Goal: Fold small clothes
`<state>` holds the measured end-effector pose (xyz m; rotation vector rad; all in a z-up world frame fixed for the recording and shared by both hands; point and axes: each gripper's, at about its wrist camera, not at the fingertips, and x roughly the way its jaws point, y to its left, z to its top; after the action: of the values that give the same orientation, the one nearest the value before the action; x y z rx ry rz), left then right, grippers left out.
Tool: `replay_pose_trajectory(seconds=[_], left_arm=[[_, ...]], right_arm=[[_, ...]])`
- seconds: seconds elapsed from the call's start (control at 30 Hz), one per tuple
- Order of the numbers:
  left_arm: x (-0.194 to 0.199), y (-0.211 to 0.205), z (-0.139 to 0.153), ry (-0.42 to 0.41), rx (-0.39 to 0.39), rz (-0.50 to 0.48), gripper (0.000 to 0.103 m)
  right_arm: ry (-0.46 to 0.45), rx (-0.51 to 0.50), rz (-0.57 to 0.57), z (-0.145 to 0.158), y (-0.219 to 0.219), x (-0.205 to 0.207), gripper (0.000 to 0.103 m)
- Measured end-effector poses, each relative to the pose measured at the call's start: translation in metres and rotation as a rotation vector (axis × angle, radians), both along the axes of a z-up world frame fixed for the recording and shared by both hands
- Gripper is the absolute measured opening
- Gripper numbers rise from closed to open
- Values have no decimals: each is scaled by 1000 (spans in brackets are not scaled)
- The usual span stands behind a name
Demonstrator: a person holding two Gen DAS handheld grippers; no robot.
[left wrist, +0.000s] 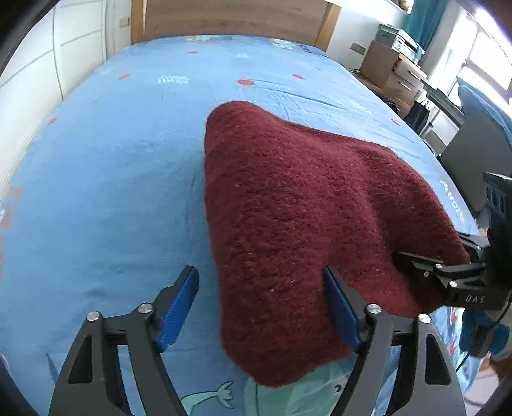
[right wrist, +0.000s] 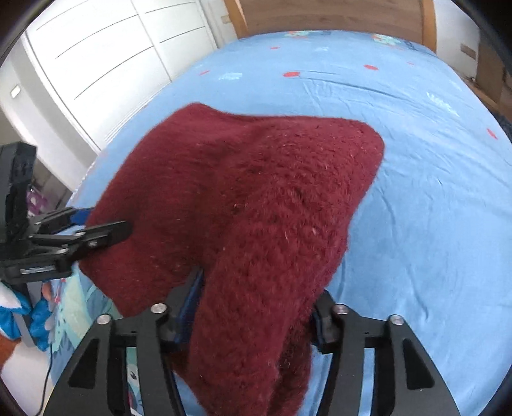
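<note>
A dark red knitted garment (left wrist: 297, 217) lies on the blue bed sheet (left wrist: 112, 160), its near part raised. My left gripper (left wrist: 260, 307) is open; the garment's left edge passes between its blue pads without being pinched. In the right wrist view the garment (right wrist: 256, 204) drapes over and between the fingers of my right gripper (right wrist: 256, 310), which stand wide apart. The right gripper shows in the left wrist view (left wrist: 428, 256) at the garment's right edge. The left gripper shows in the right wrist view (right wrist: 102, 224) at the garment's left edge.
The bed's wooden headboard (left wrist: 236, 19) is at the far end. White wardrobe doors (right wrist: 105, 64) stand to the left. Cardboard boxes and drawers (left wrist: 393, 70) stand to the right by a window. A fish print on the sheet (left wrist: 208, 400) lies near the front edge.
</note>
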<state>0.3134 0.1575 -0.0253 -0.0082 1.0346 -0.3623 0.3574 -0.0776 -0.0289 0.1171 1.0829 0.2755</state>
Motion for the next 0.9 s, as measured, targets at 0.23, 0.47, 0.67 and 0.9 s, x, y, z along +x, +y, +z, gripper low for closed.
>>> replay_pose_trajectory(seconds=[0.23, 0.47, 0.67, 0.9], left_arm=[[-3, -5, -1, -1, 13, 16, 79], [4, -10, 2, 3, 19, 24, 80], [2, -7, 14, -7, 24, 36, 80], [-3, 2, 14, -11, 3, 58, 81]], right_arm=[[-17, -24, -23, 7, -8, -11, 64], [-17, -45, -36, 3, -28, -26, 65], [-28, -14, -59, 7, -37, -33, 65], [-85, 11, -110, 26, -43, -28, 65]])
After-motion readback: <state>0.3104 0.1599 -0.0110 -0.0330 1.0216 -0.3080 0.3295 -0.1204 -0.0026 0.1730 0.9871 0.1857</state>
